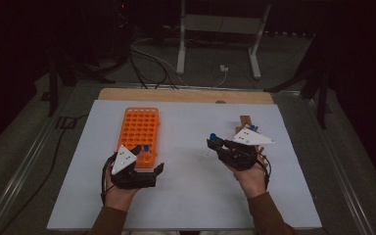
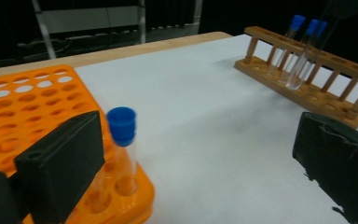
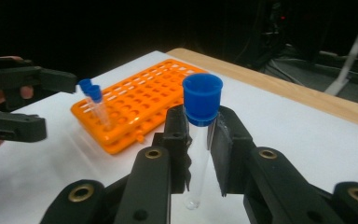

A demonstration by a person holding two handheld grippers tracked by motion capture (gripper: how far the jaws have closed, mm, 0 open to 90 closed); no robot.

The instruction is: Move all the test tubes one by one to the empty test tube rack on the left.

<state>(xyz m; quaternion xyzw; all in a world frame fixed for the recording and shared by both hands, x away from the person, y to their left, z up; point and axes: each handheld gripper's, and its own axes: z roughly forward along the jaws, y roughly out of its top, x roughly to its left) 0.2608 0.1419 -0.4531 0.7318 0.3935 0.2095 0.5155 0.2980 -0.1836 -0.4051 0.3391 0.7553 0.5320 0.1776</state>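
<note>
Right gripper [image 3: 200, 149]: jaws closed on clear tube [image 3: 196, 163], round blue cap, above white table [image 1: 186, 196].
Left gripper [image 2: 191, 158]: jaws wide apart, holding nothing, beside orange plastic rack [image 2: 32, 102].
Wooden rack [image 2: 307, 79]: 3 capped tubes.

left tool [image 2: 191, 168]: jaws wide apart. orange rack [image 2: 37, 102] at left, one blue-capped tube [image 2: 122, 151] upright in a near corner hole. wooden rack [image 2: 307, 84] at far right, holding blue-capped tubes [image 2: 303, 51]. white desk [image 2: 214, 116].
</note>
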